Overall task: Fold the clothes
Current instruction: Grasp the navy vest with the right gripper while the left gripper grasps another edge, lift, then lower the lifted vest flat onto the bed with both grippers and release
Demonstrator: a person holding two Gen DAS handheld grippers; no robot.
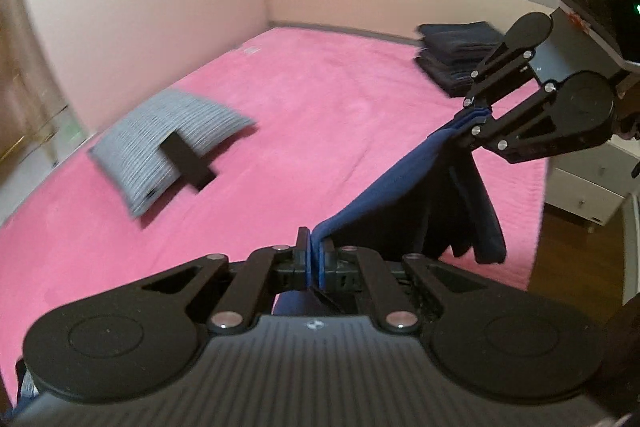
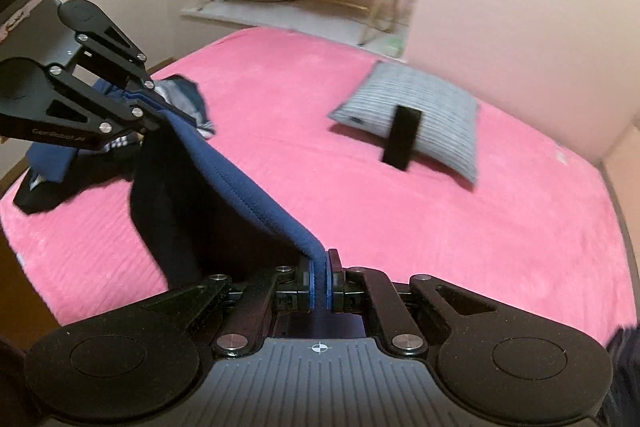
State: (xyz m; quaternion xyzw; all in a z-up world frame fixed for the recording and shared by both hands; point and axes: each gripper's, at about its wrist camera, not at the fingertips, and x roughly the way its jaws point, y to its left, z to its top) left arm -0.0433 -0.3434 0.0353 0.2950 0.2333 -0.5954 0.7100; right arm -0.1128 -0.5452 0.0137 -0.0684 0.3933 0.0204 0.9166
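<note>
Holding navy garment [image 1: 384, 183] aloft over pink bed [image 1: 280, 107]: left gripper [image 1: 315, 263] and right gripper [image 2: 319, 287] fingers clamped on its top edge. Advice: keep edge taut, lower evenly, lay flat.

Soft, even indoor light; strong fisheye bending at edges; motion blur throughout.

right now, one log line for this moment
left gripper: shut on navy garment | right gripper: shut on navy garment | garment: lifted over pink bed
</note>
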